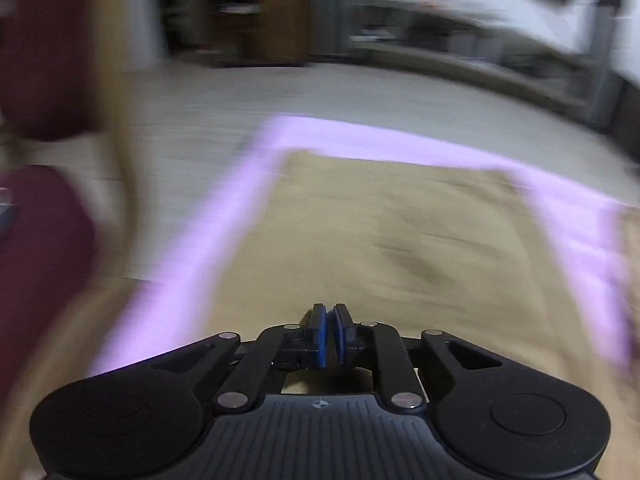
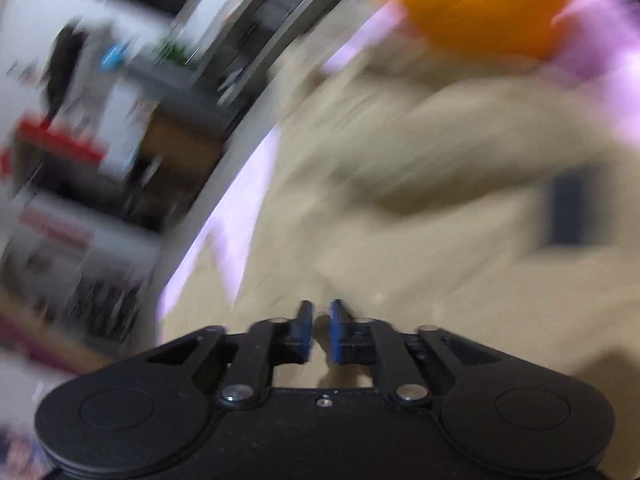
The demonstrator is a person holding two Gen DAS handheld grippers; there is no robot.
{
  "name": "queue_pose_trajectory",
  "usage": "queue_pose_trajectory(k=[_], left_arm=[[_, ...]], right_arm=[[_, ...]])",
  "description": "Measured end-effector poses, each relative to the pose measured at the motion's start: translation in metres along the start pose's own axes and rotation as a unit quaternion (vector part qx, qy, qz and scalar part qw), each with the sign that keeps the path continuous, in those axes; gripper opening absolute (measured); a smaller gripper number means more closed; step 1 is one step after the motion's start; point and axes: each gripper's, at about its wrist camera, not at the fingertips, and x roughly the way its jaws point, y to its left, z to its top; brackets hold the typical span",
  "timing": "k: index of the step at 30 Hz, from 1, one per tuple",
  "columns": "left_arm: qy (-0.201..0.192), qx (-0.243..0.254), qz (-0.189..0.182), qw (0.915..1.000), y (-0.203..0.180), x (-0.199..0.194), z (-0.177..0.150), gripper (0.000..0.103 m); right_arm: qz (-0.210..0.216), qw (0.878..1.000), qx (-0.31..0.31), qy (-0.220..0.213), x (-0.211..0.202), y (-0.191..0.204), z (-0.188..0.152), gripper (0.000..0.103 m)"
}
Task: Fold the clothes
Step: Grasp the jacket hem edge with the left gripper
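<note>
A beige garment (image 1: 380, 240) lies spread on a lilac mat (image 1: 200, 232) on the floor, all of it blurred. My left gripper (image 1: 329, 320) hovers over the garment's near part. Its blue pads (image 1: 319, 332) stand almost together, and I see no cloth between them. In the right wrist view the same beige garment (image 2: 400, 220) lies rumpled, with a dark rectangular patch (image 2: 572, 208) at the right. My right gripper (image 2: 320, 320) sits just above it. A narrow gap shows between its pads (image 2: 337, 332), with only cloth beyond it.
A blurred orange object (image 2: 480, 4) sits at the mat's far end. Maroon shapes (image 1: 40, 240) crowd the left edge. A wooden cabinet (image 1: 280, 20) and low shelves (image 1: 480, 56) line the far wall. Cluttered shelving (image 2: 80, 180) stands left of the lilac mat (image 2: 240, 200).
</note>
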Motion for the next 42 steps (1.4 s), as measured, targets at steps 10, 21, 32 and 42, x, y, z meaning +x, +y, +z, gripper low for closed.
queue_pose_trajectory(k=[10,21,32,42], left_arm=[[0.052,-0.005,-0.133,0.9897,0.045,-0.072,-0.038,0.027],[0.105,0.131,-0.251,0.9534,0.024,-0.168,-0.166,0.034],[-0.020,0.203,-0.201,0.9582,0.032,-0.256,-0.165,0.017],[-0.041,0.301,-0.262,0.9162,-0.103,-0.298,-0.199,0.050]], right_arm=[[0.017,0.999,0.017,-0.031,-0.082,-0.021,-0.002,0.017],[0.005,0.987,0.033,0.155,-0.136,-0.028,-0.078,0.034],[-0.073,0.995,-0.065,0.000,-0.279,-0.016,-0.070,0.025],[-0.012,0.994,-0.053,-0.097,-0.385,-0.028,-0.071,0.034]])
